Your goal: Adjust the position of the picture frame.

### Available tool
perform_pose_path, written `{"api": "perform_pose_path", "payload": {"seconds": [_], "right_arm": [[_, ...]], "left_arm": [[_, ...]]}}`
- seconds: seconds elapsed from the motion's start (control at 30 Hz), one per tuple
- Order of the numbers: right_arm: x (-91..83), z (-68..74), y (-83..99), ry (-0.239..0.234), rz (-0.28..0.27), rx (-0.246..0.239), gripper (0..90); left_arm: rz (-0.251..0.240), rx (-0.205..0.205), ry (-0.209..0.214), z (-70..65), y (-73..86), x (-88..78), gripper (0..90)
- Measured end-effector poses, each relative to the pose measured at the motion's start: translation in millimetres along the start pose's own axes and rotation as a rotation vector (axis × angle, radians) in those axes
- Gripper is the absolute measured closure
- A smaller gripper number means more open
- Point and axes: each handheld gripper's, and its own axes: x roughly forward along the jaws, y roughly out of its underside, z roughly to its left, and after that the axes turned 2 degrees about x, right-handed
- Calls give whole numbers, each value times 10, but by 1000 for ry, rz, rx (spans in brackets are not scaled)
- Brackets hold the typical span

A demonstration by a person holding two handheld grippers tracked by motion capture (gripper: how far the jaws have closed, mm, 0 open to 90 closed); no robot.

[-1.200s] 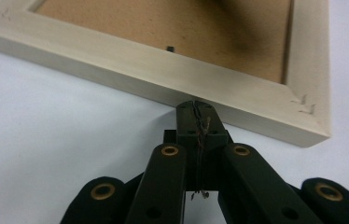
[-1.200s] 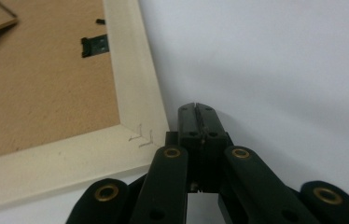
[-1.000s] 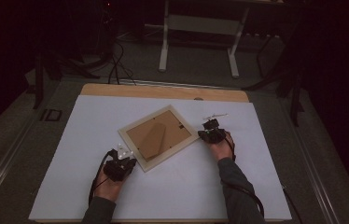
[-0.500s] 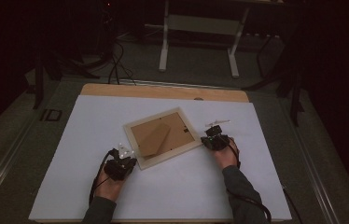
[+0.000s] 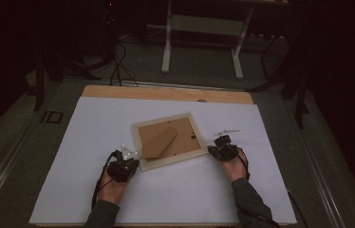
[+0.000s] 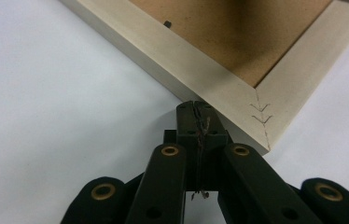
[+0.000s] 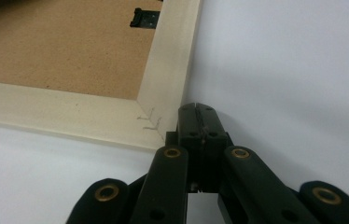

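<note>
High view: one frame (image 5: 168, 140) lies face down on the white sheet (image 5: 85, 123) that covers the table (image 5: 166, 93), its brown backboard up with one stand flap (image 5: 158, 141) folded flat on it. Two grippers flank it: the left gripper (image 5: 129, 161) at its near left corner, the right gripper (image 5: 214, 149) at its near right corner, each in one hand.

Left gripper view: the two jaws are pressed together with nothing between them, their tips against the frame's outer edge (image 6: 182, 60) beside a mitred corner with two staples (image 6: 260, 113).

Right gripper view: the jaws are likewise fully closed and empty, tips touching the frame's corner (image 7: 163, 112). One black clip (image 7: 145, 17) sits on the backboard's edge.
</note>
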Motion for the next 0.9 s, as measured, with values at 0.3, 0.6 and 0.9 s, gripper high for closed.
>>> {"api": "perform_pose_path", "payload": {"seconds": [0.3, 0.6, 0.9], "right_arm": [[-109, 26, 171, -4, -22, 19, 900], [-198, 72, 330, -17, -50, 30, 900], [-230, 98, 406, -31, -71, 42, 900]], "left_arm": [[13, -3, 4, 46, -67, 47, 900], [9, -23, 10, 105, -102, 85, 900], [-9, -38, 8, 147, -115, 115, 900]]}}
